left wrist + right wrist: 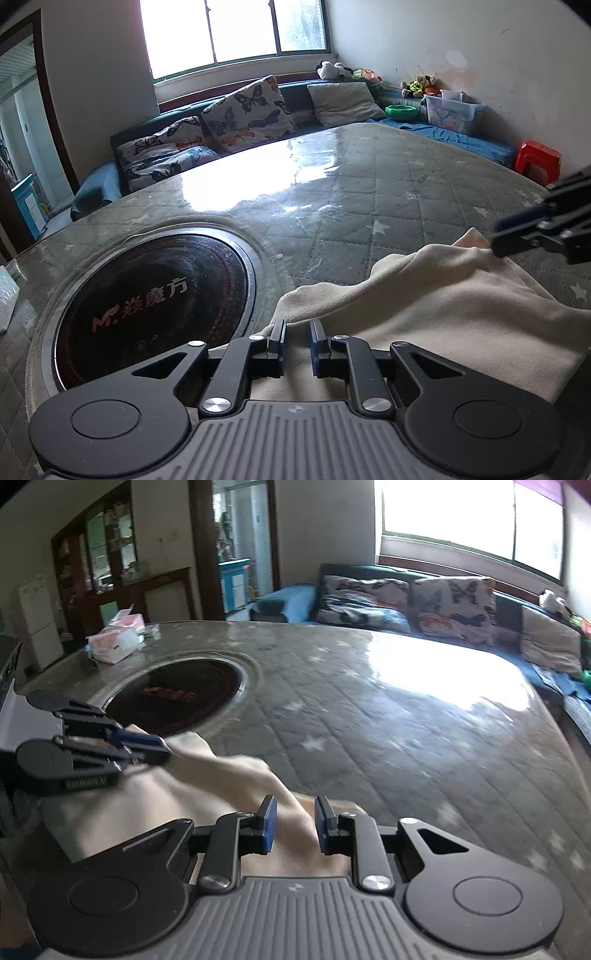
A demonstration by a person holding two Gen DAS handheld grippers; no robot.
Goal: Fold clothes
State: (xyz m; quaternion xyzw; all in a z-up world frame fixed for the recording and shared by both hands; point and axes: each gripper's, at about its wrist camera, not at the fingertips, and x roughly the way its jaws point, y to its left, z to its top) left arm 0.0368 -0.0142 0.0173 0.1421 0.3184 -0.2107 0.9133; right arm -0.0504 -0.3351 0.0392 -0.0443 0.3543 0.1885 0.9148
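Left wrist view shows the cream garment [424,306] on the quilted table [369,184] beside the round cooktop [147,310], left gripper [297,345] pinching its near edge – right gripper [495,240] cut off at frame edge, clamping a far fold – cloth blurred in the right view.

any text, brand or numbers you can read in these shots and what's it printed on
"M" logo, then "焱魔方": orange print on the round black glass cooktop set into the table, read from the left wrist view.
Same print in the right wrist view: blurred, unreadable.
Pink and white tissue pack: marks too small to read.
Clear plastic storage box with cartoon picture: no legible words.
No numbers are readable.
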